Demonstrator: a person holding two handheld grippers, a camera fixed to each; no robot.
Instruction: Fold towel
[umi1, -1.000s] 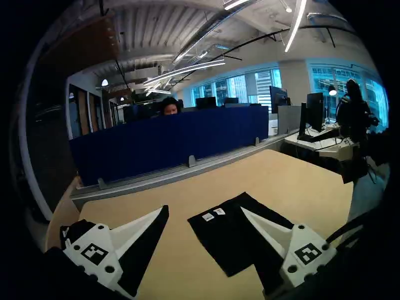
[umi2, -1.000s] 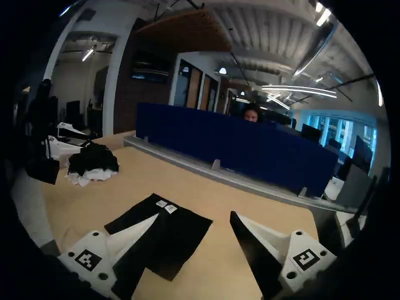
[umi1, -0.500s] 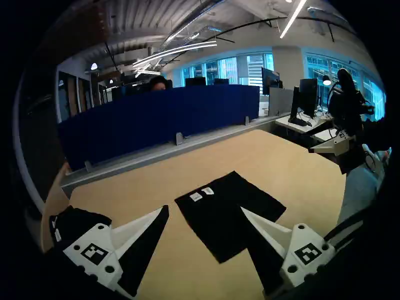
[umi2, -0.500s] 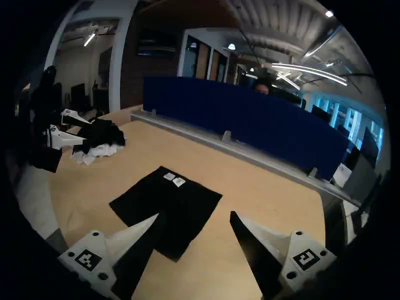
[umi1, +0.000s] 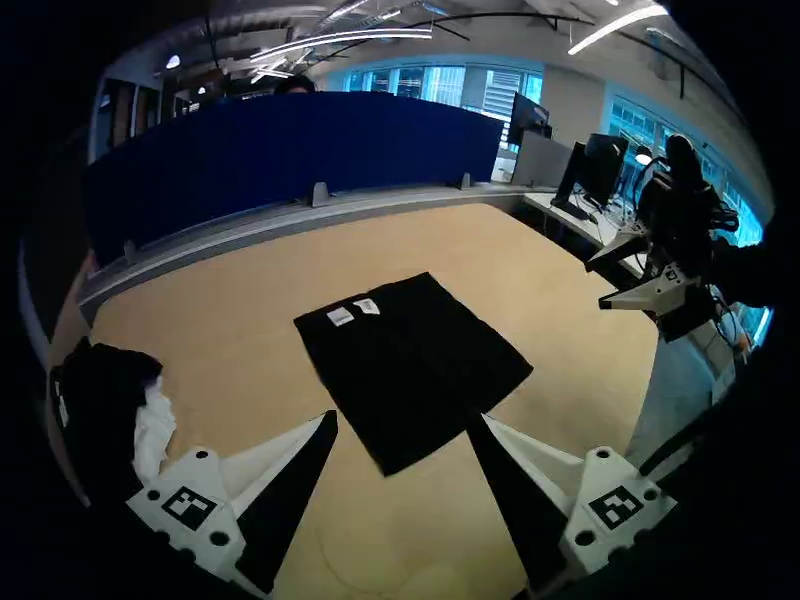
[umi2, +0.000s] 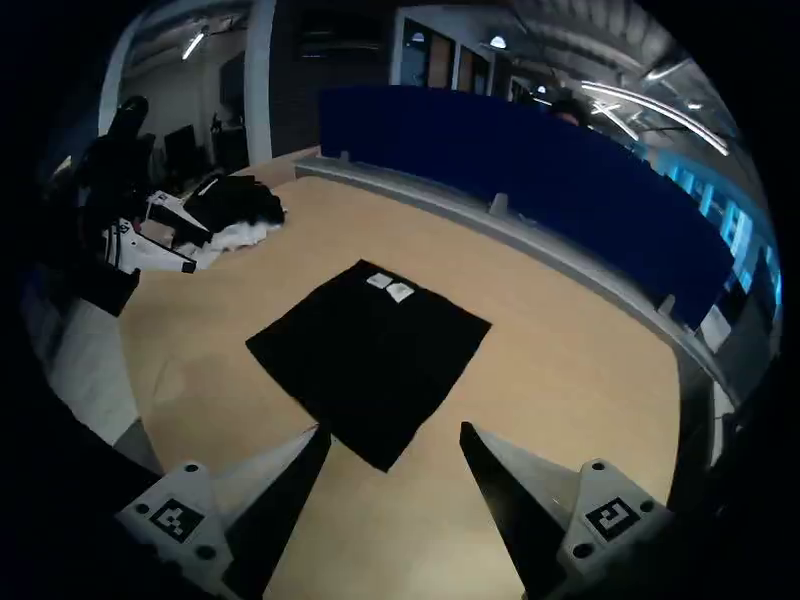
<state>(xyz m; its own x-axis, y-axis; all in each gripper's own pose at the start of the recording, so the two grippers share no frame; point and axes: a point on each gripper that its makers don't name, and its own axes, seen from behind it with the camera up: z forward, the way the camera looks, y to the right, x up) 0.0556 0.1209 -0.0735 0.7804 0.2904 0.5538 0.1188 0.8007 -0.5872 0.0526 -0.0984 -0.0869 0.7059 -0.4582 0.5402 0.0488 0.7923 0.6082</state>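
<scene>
My left gripper (umi1: 400, 417) has its fingers spread wide with nothing between them, and in the right gripper view the right gripper (umi2: 393, 430) is spread just as wide and just as empty. Both hang above the table (umi1: 580, 300), clear of everything. Straight ahead of each pair of fingers lies the towel (umi1: 410, 365), black and flat on the light wood. It sits like a diamond from where I look, with one corner aimed back into the gap between the tips in both views. That near corner is what the coming move turns on, I think. The two small white tags (umi1: 352, 312) mark the far edge, on the side towards the blue partition (umi1: 280, 140). The cloth looks close to square through this lens, so I cannot call a long axis with any confidence. Neither gripper looks clearly nearer; each sees the other well off to its outer side, and the towel lies between them and forward. My guess is that each goes down on its own side's corner and the near half is carried towards the tags. A heap of black and white cloth (umi1: 110, 400) sits well apart at the left edge of the table, out of the way.
</scene>
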